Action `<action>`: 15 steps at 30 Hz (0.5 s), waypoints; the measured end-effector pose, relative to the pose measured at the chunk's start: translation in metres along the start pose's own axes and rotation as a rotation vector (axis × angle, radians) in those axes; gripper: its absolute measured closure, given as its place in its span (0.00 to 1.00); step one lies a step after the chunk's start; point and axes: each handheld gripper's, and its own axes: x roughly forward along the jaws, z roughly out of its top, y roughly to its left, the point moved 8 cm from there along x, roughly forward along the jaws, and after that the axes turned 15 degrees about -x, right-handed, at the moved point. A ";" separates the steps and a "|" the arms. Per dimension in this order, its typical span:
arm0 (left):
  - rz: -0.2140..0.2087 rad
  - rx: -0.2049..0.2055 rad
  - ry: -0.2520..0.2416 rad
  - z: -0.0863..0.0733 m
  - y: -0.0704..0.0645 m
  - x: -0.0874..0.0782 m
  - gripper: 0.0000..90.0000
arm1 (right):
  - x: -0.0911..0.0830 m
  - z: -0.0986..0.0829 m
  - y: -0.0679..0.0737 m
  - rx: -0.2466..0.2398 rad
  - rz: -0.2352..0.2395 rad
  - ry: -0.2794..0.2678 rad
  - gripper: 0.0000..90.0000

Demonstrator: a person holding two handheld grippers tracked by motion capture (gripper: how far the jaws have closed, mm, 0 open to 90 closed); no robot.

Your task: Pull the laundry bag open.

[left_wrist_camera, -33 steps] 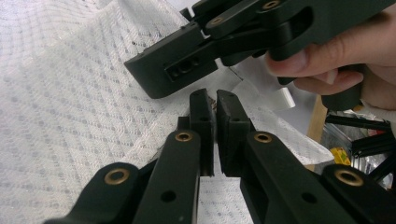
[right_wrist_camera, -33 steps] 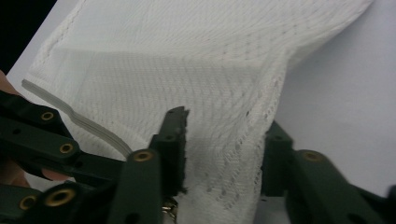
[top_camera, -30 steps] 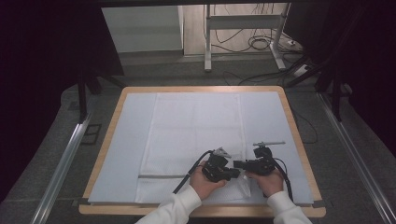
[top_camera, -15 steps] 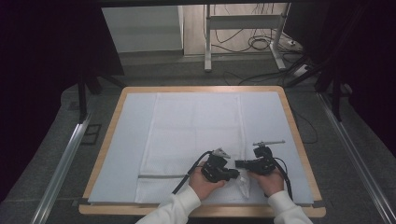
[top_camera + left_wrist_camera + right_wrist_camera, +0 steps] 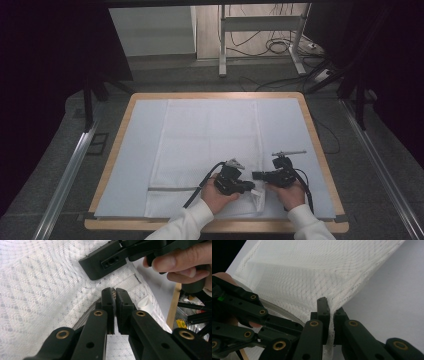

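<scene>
Both grippers, left gripper (image 5: 115, 293) and right gripper (image 5: 329, 307), apparently clamp the mesh bag's (image 5: 210, 145) near hem; lift evenly, keeping it taut.

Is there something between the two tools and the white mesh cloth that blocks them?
Nothing visible does. The left tool is shut on a zipper part at the edge of the mesh cloth, and the right tool is shut on the cloth's edge beside it.

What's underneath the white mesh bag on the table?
A pale blue sheet lies under the white mesh bag, showing on both sides, and it covers the wooden table. What lies directly beneath the bag is hidden by the fabric, apart from its lifted near corner.
</scene>
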 end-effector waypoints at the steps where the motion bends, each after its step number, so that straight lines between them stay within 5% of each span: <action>1: 0.000 0.000 0.001 0.000 0.000 0.000 0.96 | 0.000 0.000 0.000 0.001 0.000 0.002 0.97; 15: -0.009 -0.015 0.008 -0.002 0.007 -0.002 0.97 | -0.002 -0.001 0.001 -0.014 0.015 0.004 0.97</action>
